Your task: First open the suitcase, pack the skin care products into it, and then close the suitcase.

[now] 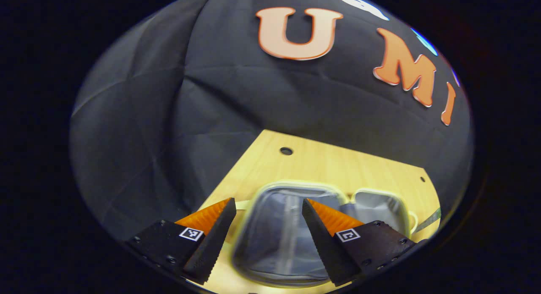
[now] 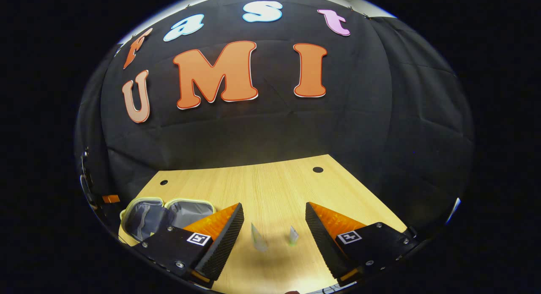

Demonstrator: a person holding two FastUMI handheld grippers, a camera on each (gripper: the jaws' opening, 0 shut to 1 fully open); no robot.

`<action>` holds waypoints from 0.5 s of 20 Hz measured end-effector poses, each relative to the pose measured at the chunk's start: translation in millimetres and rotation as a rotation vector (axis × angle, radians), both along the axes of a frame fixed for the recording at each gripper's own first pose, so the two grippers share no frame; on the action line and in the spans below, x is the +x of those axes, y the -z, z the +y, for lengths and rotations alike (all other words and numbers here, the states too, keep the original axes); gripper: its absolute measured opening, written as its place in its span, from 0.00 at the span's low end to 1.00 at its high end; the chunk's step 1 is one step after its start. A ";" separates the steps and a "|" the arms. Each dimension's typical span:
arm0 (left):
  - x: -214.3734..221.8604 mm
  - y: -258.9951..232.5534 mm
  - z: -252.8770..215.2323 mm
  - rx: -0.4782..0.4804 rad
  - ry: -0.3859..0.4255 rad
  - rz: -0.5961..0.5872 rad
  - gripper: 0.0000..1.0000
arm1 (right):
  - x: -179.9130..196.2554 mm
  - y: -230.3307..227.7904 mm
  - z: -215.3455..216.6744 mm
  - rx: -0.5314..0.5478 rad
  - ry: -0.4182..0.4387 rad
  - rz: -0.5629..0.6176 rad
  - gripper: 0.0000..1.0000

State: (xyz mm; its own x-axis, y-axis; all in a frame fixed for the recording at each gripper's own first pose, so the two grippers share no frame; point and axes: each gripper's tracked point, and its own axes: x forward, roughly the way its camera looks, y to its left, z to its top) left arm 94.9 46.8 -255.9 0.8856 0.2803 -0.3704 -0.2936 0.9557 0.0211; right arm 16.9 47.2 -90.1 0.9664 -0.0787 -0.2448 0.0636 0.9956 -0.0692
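The small suitcase lies open flat on the wooden table, both grey-lined halves with pale rims facing up. My left gripper hangs open above the nearer half, nothing between its fingers. In the right gripper view the open suitcase sits at the table's left edge. My right gripper is open over the table, and two small pale skin care products stand on the wood between and just beyond its fingers, untouched.
The wooden table has small dark holes near its far corners. Black cloth wall closes in behind and beside the table. Bare wood lies between the suitcase and the two products.
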 end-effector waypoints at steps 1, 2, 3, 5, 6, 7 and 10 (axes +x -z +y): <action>1.9 -7.3 -26.9 0.011 0.018 -0.015 0.98 | 0.7 3.2 -8.0 -0.009 -0.013 0.012 0.93; 3.0 -16.0 -54.9 0.027 0.042 -0.037 0.98 | 1.6 2.4 -15.1 -0.013 -0.028 0.012 0.94; 3.2 -26.2 -82.9 0.047 0.070 -0.060 0.98 | 2.3 -0.6 -25.1 -0.014 -0.036 0.006 0.93; 6.6 -40.9 -151.4 0.084 0.117 -0.112 0.97 | 4.1 -3.5 -45.4 -0.003 -0.053 0.006 0.94; 7.9 -41.9 -184.0 0.084 0.138 -0.132 0.98 | 3.5 -4.3 -54.1 0.007 -0.058 0.010 0.94; 10.0 -36.7 -220.2 0.074 0.173 -0.136 0.97 | 2.9 -3.9 -63.3 0.018 -0.065 0.017 0.94; 13.9 -9.8 -318.6 0.036 0.268 -0.110 0.97 | -2.8 -4.1 -88.9 0.032 -0.083 0.024 0.93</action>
State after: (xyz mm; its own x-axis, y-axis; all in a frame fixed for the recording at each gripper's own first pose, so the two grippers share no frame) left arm 108.8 -271.8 -246.1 0.9642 0.0422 -0.2618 -0.0332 0.9987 0.0387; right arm 14.1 -41.8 -86.0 0.9630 0.0098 -0.2694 -0.0208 0.9991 -0.0380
